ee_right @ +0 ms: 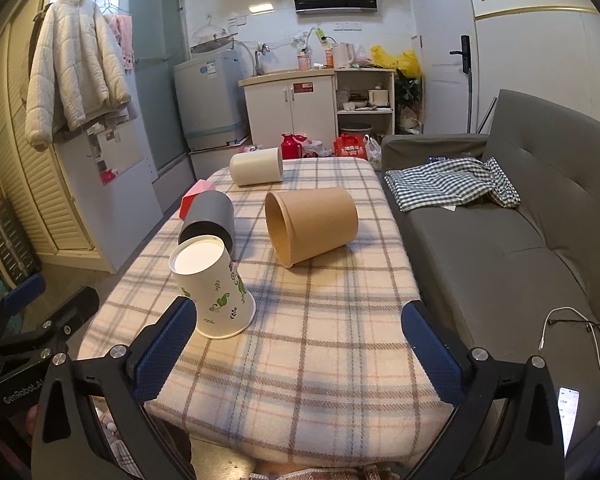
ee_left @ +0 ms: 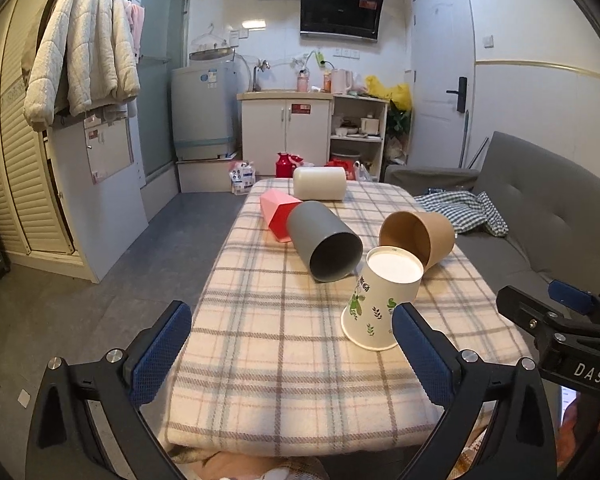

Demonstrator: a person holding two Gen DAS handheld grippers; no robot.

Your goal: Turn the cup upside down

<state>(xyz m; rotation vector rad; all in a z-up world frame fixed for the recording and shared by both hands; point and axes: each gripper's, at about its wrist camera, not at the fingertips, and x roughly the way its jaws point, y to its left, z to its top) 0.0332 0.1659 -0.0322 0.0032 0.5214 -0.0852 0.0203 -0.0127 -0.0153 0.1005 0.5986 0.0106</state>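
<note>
I have both claws hovering at the near end of the table [ee_left: 260, 360], which is covered in a plaid cloth, and both are spread wide with nothing between their blue pads. My left claw [ee_left: 292, 354] has the white paper cup [ee_left: 380, 300] with green leaf prints just ahead of its right pad [ee_left: 422, 356]; the cup sits mouth-down on the cloth with its flat base up, and it looks tilted back toward the other cups, though I cannot tell whether the pad actually touches its rim. From my right claw [ee_right: 300, 354] the same paper cup [ee_right: 214, 288] stands just ahead of the left pad [ee_right: 164, 354], again too close for me to say whether they meet. Directly beyond it, lying on its side with its mouth toward me, is a grey cup [ee_left: 324, 246], close against the paper cup's base. A brown paper cup [ee_right: 310, 224] lies on its side further ahead of the right claw, roughly centred between its pads. Beyond the grey one lie a pink faceted cup [ee_left: 276, 216] and, at the far end, a cream cup [ee_left: 319, 183], both on their sides. To the right of my right claw runs a grey sofa [ee_right: 520, 216] with a checked cloth [ee_right: 448, 184] heaped on it.
</note>
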